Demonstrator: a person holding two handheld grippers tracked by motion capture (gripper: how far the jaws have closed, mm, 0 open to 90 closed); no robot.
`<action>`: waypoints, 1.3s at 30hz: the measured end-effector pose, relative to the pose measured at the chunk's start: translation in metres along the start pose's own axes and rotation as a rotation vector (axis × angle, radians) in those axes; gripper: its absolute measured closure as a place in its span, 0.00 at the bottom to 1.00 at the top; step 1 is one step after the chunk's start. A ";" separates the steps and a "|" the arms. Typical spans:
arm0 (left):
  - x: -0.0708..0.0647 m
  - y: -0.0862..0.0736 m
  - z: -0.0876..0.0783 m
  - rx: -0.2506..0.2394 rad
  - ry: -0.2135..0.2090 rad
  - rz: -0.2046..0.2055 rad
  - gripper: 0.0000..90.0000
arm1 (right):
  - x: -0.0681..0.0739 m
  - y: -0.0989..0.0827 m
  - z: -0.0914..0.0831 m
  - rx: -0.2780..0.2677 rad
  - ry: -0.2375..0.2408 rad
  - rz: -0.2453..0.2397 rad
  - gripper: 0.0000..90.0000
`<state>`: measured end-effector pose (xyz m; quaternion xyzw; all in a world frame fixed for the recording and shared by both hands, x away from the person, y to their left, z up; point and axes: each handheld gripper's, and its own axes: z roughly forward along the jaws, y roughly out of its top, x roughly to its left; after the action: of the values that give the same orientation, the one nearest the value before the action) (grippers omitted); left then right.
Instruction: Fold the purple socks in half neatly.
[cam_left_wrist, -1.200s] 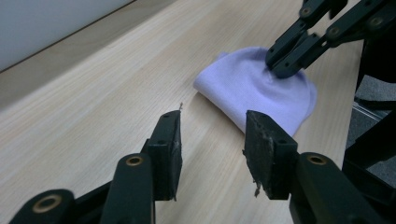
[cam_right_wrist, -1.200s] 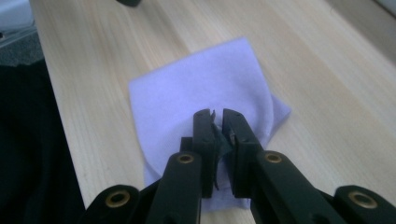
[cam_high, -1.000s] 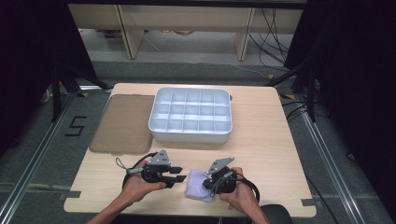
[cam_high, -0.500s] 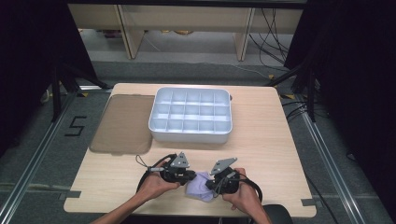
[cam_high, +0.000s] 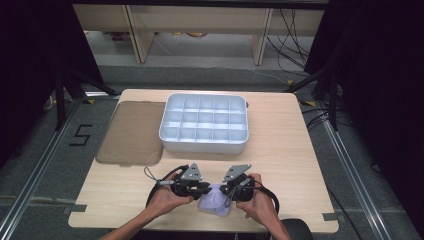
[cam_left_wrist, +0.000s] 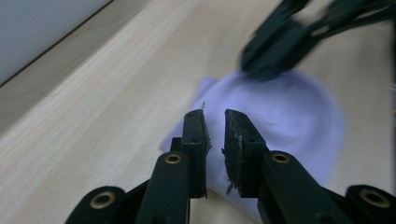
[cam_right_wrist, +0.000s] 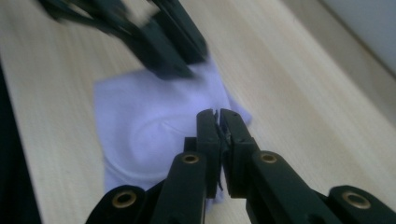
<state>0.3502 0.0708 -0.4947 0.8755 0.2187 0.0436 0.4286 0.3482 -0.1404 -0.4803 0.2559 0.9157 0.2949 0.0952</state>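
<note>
While our right gripper (cam_right_wrist: 219, 114) pinches the edge of the thin lilac cloth (cam_high: 214, 203) on the pale wood-grain tabletop (cam_high: 295, 150), our left gripper (cam_left_wrist: 215, 116) has jaws just reopening, slightly parted above its soft, rumpled surface.

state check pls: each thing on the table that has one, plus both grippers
lavender cloth: lying rumpled on the table's near edge, between the two grippers.
divided tray: open, compartments look empty.
brown lid: off, lying flat left of the tray.
left gripper: jaws nearly closed with a narrow gap, over the cloth's edge; they just closed, then eased slightly.
right gripper: jaws shut at the cloth's edge; fabric seems pinched.
</note>
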 end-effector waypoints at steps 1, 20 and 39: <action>-0.006 -0.002 -0.004 0.006 -0.017 0.013 0.86 | 0.000 -0.002 0.003 0.007 0.012 0.008 0.97; 0.002 -0.032 -0.040 -0.022 0.017 -0.132 0.68 | 0.016 -0.002 -0.009 -0.052 0.040 -0.015 0.95; 0.022 -0.038 -0.047 -0.016 0.058 -0.280 0.41 | 0.025 0.001 0.016 0.007 0.041 -0.040 0.95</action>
<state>0.3448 0.1346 -0.4969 0.8314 0.3508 0.0104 0.4308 0.3330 -0.1189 -0.4931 0.2316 0.9234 0.2950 0.0812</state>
